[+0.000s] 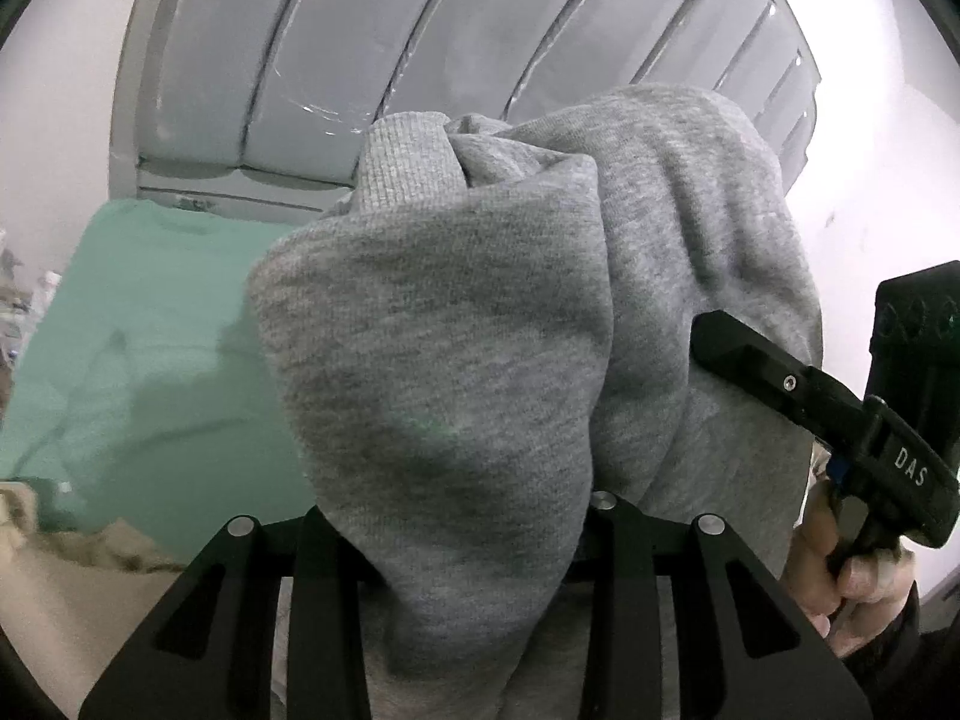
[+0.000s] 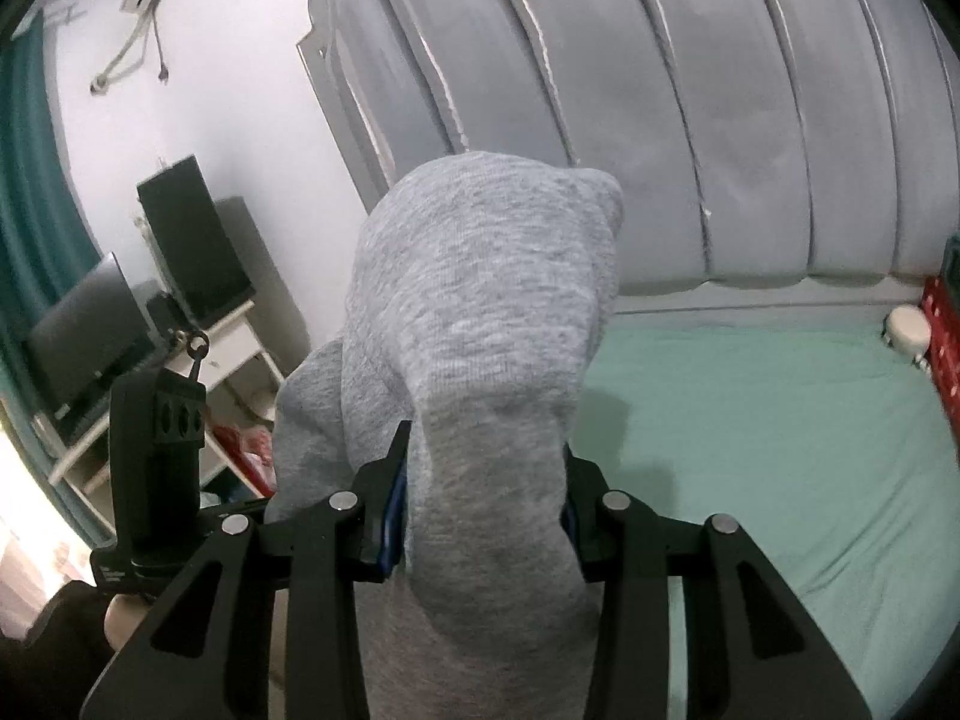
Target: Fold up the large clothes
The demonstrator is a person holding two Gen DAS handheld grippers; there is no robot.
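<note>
Right up against both lenses is a big bunch of grey sweatshirt fabric (image 1: 456, 324), thick fleecy knit with a ribbed cuff or hem poking out at the top in the left wrist view. The left gripper (image 1: 474, 516) has its fingers buried under the cloth, so you can't really see the pads, but the fabric runs straight down between the two black linkages and bulges out above them, so it's clamped on a thick wad of it with the jaws partly apart. Same deal on the other side: the right gripper (image 2: 480, 480) is pinched on a fold of the same grey garment, you can see the blue-edged pads (image 2: 393, 516) pressing into it from either side, jaws only partway closed because the wad is chunky. From the left camera the right gripper shows up at the right edge, black with white lettering, with a hand (image 1: 852, 570) wrapped around its handle. The sweatshirt is held up off the bed (image 2: 780, 420), which has a mint green sheet, with a padded grey headboard (image 2: 690, 120) behind it. Off to the left in the right wrist view there's a white desk (image 2: 198, 360) with dark monitors on it, and a small white round thing (image 2: 909, 330) sits at the far right edge of the bed next to something red.
</note>
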